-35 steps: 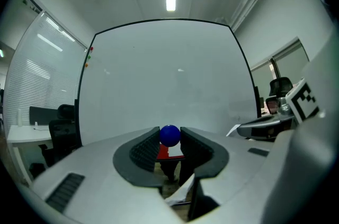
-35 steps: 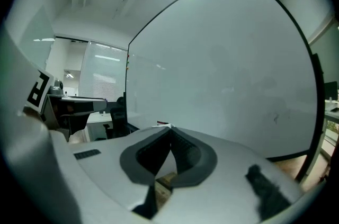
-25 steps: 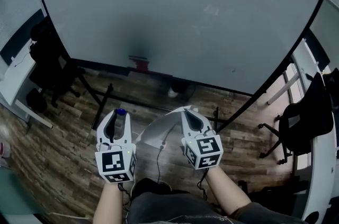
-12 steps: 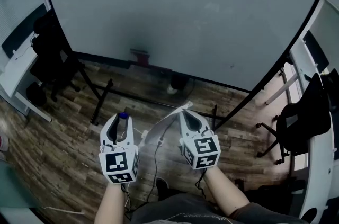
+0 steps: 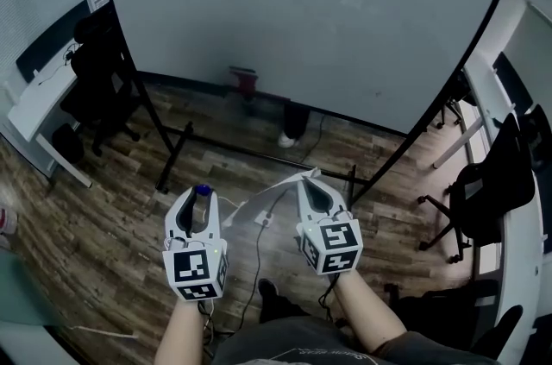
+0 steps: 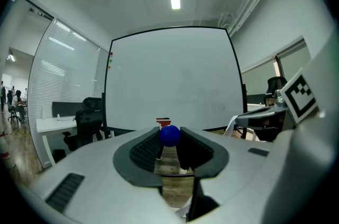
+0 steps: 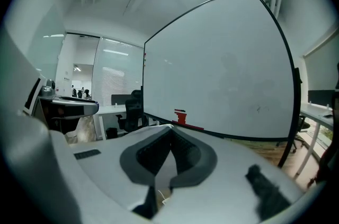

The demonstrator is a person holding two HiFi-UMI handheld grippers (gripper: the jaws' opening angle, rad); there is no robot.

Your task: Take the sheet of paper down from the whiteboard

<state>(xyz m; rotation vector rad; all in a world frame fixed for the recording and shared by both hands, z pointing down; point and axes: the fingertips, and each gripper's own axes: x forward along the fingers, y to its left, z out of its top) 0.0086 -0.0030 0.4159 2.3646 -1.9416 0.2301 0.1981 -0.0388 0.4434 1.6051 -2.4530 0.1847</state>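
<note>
Sheet (image 5: pixel 254 208), off and well clear of whiteboard (image 5: pixel 328 9), hangs pinched by one edge in closed right gripper (image 5: pixel 308 185); left gripper (image 5: pixel 199 198), part-open, nips blue magnet (image 6: pixel 169 134) at its tips; risks: round magnet may pop free, limp sheet may slide out.

R hand-held gripper (image 7: pixel 171 131) jaws pinched on paper sheet (image 7: pixel 164 170); whiteboard (image 7: pixel 217 69) ahead.

Whiteboard (image 5: pixel 328 18) fills the upper frame, standing on the floor (image 5: pixel 103 225). Lower centre: left gripper (image 5: pixel 199 196) with a ball (image 5: pixel 201 191) between its jaws, right gripper (image 5: pixel 309 180) beside it, sheet of paper (image 5: pixel 254 212) between them. Left chair (image 5: pixel 95 83) and right chair (image 5: pixel 483 195) sit at the edges.
</note>
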